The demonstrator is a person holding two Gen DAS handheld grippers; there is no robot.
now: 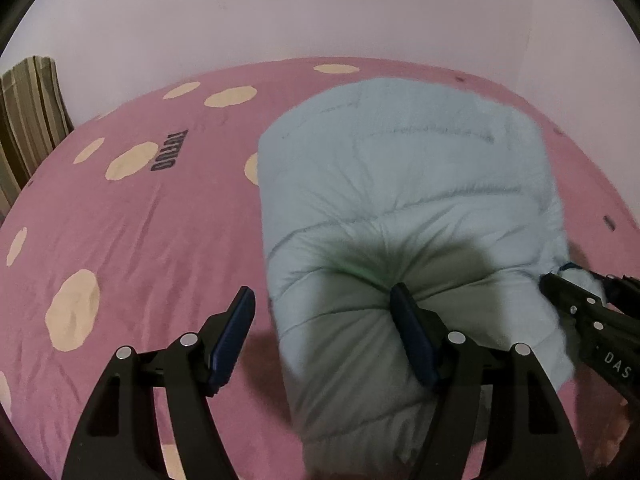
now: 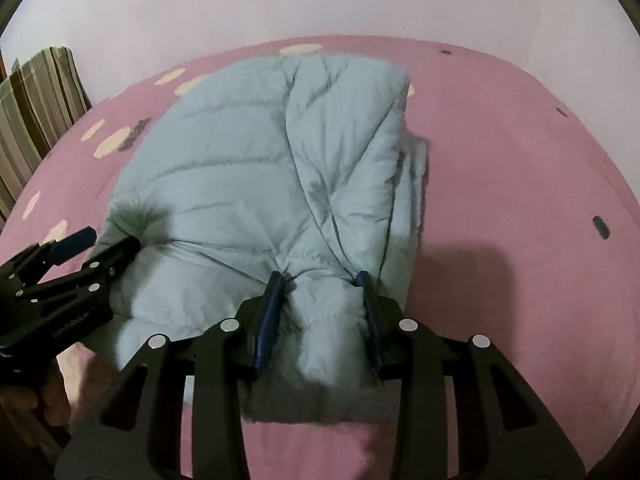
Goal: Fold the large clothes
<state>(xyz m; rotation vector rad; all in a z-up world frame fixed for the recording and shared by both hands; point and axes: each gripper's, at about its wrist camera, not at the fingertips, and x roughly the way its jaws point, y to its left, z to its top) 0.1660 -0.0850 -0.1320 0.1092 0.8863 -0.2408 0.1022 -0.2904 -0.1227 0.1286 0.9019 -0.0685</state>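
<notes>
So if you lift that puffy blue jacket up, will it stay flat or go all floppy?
Probably floppy: the puffy blue jacket already bends in soft folds on the pink bedsheet. It likely squashes easily, since it bunches up narrow between the right tongs. It looks light for its size, though that is a guess.

Open bedsheet left and right, jacket bulking up the middle

I see bare pink sheet left of the puffy jacket and right of it; the wall closes the far side, striped fabric the left corner.
</notes>
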